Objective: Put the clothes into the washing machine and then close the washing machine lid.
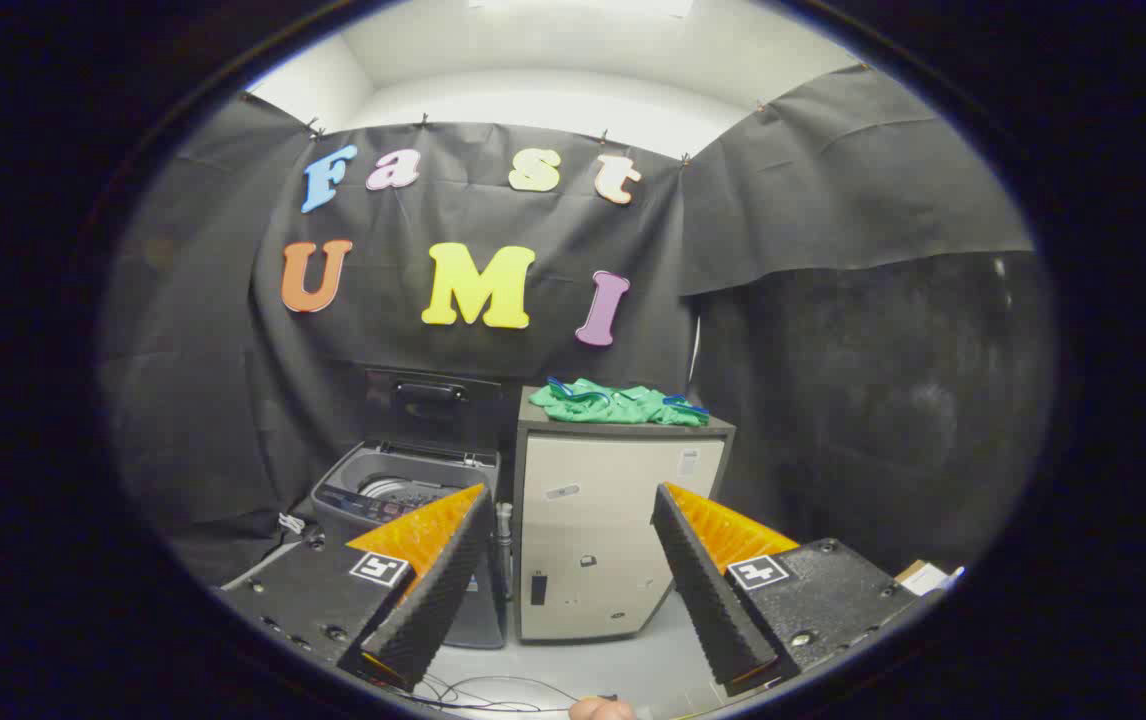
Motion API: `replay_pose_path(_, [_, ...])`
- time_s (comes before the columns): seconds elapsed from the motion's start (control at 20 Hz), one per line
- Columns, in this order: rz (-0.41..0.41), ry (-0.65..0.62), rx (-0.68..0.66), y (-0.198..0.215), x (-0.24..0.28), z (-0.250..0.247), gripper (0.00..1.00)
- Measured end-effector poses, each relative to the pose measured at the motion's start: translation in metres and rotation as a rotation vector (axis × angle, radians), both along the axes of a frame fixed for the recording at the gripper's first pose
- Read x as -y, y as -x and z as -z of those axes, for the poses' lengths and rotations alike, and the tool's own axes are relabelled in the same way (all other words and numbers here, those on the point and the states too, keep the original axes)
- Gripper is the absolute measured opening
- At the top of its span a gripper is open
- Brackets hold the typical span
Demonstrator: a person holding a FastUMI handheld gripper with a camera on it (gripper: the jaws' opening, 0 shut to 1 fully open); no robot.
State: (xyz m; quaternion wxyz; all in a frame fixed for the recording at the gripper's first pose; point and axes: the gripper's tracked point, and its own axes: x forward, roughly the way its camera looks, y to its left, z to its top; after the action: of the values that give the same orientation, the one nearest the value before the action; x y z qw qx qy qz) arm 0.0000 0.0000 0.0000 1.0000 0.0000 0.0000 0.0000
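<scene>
Nothing done yet: gripper spread wide and empty, green clothes lying on the cabinet top toward its back edge, washing machine just beside it, lid up, both steps left.

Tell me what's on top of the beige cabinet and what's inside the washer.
A crumpled green garment lies on the cabinet. The washing machine has its lid up; the drum's depth is hidden. The gripper has open jaws, holding nothing.
</scene>
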Motion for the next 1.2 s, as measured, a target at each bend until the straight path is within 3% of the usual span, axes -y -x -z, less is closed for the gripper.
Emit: replay_pose_path(1.2, [-0.013,-0.018,-0.006,-0.0014,0.0049,-0.0056,1.00])
